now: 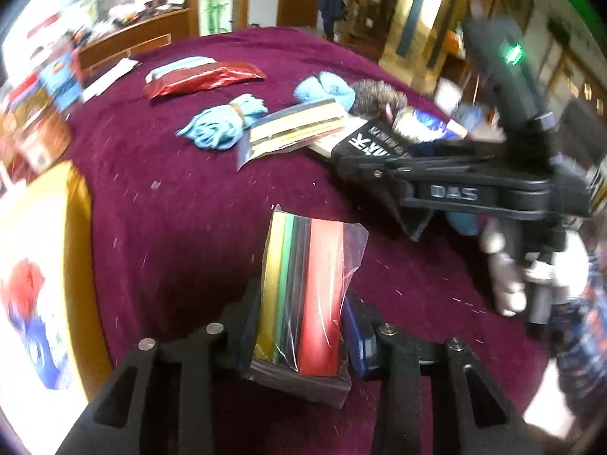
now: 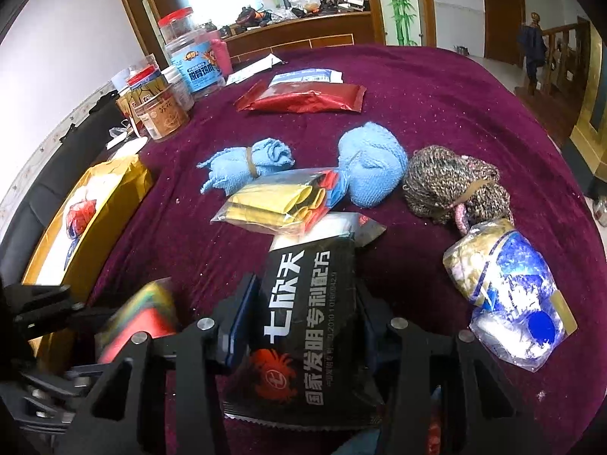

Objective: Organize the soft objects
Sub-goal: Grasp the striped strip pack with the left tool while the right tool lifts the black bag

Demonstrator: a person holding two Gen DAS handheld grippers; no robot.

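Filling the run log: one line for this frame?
left hand-held gripper: shut on clear bag of coloured strips | right hand-held gripper: shut on black packet | surface: maroon cloth

Maroon cloth; sky-blue towels; red pouch; black packet, white lettering; brown-flecked yarn.

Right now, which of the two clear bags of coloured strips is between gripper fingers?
The upright bag with the wide red strip, clamped by the left gripper. The other bag, mostly yellow, lies free on the cloth.
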